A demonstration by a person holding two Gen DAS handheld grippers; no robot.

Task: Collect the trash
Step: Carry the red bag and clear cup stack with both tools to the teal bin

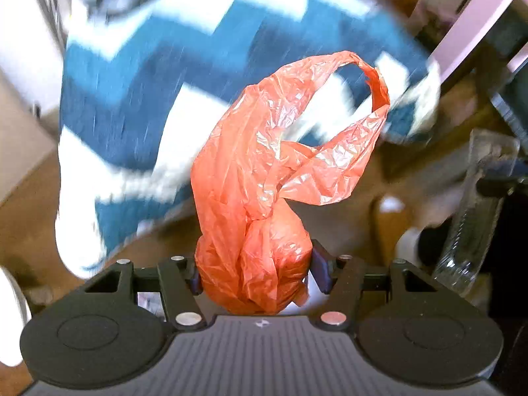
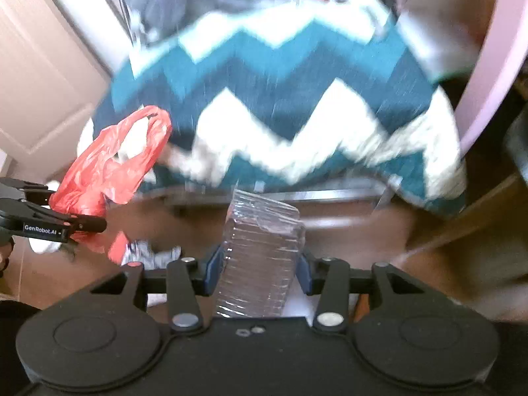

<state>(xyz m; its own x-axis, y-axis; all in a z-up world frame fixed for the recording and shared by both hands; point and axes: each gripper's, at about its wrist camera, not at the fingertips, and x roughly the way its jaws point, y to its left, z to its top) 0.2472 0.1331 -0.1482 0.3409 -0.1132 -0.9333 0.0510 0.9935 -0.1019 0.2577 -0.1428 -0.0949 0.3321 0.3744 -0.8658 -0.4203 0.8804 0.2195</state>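
My left gripper [image 1: 254,272] is shut on a crumpled red plastic bag [image 1: 280,165] that hangs forward from its jaws, one handle loop sticking up. The bag also shows in the right wrist view [image 2: 109,165], held by the left gripper [image 2: 76,227] at the far left. My right gripper [image 2: 259,270] is shut on a clear ribbed plastic container [image 2: 260,247], which stands up between its blue pads. In the left wrist view the same clear container [image 1: 475,204] shows at the right edge.
A blue and white zigzag blanket [image 2: 280,99] covers a bed [image 1: 148,76] ahead, blurred. Brown wooden floor [image 2: 379,241] lies below. Crumpled grey and white litter [image 2: 155,254] lies on the floor near the red bag. A pale door [image 2: 39,66] stands at the left.
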